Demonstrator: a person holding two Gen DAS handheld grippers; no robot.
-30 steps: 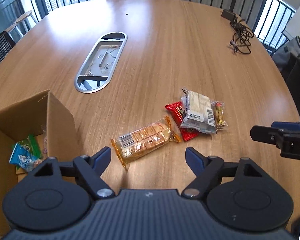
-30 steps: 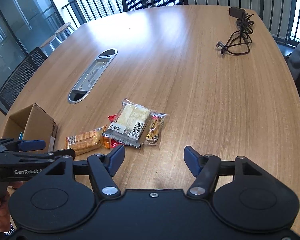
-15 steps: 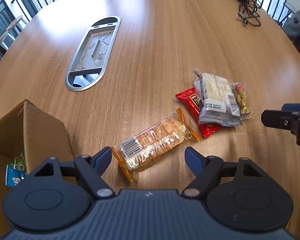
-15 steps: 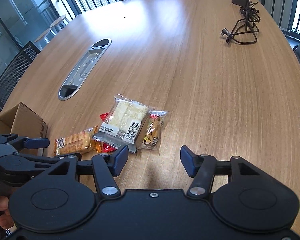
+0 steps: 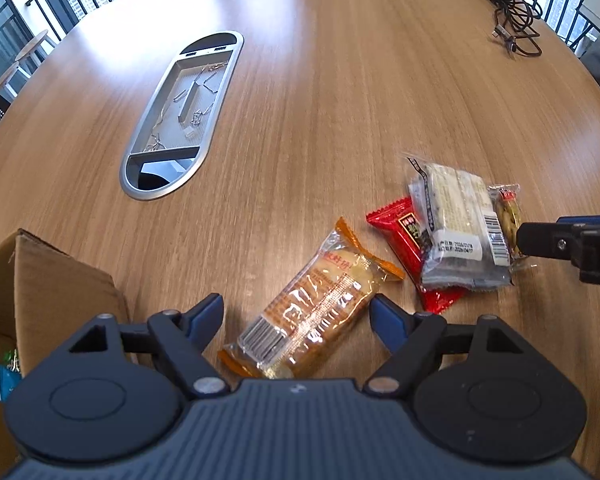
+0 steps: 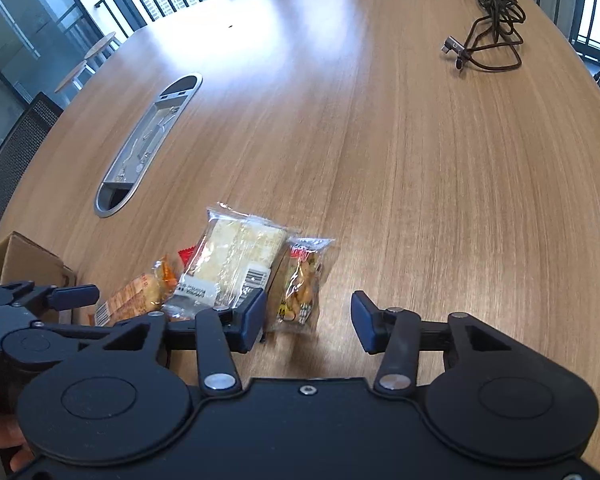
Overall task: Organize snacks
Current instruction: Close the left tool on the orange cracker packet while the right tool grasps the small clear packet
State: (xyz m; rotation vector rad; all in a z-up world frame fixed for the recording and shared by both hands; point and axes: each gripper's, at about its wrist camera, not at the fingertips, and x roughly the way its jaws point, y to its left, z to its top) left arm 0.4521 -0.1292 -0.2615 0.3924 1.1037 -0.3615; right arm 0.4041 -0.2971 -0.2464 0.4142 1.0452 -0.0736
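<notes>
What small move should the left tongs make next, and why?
Probably ease the left tongs down a touch and shut them on the orange cracker pack. The pack already lies between the open fingers, apart from the other snacks, and the cardboard box sits just to the left to receive it.

Bright window glare, perhaps slight blur.

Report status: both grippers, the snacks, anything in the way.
Left gripper open, straddling orange cracker pack. Right gripper open, at peanut packet. Cardboard box left. Nothing blocking.
</notes>
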